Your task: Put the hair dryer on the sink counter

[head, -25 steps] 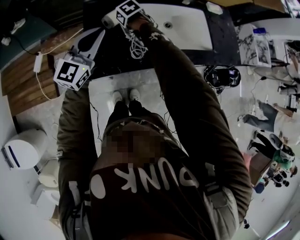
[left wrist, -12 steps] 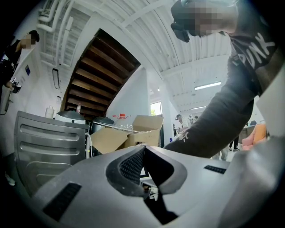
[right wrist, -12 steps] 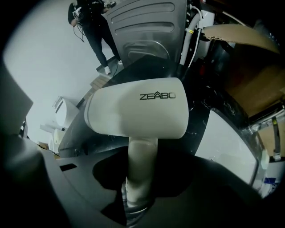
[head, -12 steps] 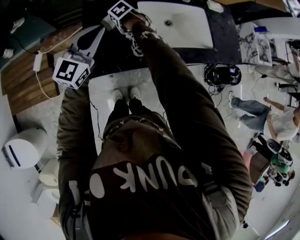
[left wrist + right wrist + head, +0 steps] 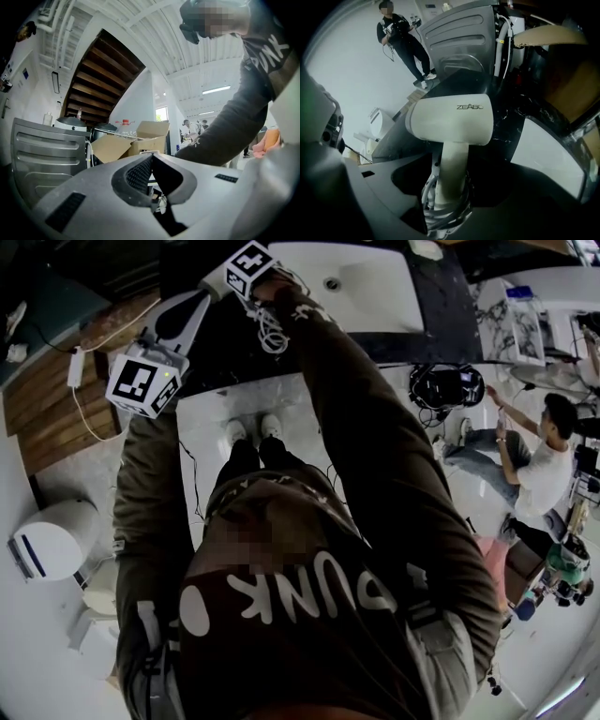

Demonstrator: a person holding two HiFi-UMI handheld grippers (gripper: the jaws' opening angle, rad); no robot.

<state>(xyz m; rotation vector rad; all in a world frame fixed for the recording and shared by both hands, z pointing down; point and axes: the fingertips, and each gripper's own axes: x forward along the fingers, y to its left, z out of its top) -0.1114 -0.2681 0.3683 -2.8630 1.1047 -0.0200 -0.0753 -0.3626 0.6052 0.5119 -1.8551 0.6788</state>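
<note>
Eased off the squeeze since a second ago: right gripper (image 5: 449, 199) jaws opening, hair dryer (image 5: 450, 124) handle between them. Looks basically done, with it seemingly set on the dark counter (image 5: 513, 140) beside the sink basin (image 5: 375, 296), only pulling clear left. Nothing in the basin except its drain (image 5: 330, 283), nothing in the pressed-together left gripper (image 5: 157, 206) either.

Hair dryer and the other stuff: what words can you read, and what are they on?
"ZEAB", then a last letter I can't be sure of: on the white body of the hair dryer.
"PUNK": big white letters on the person's dark top.
Everything else is too small or blurred to read.
</note>
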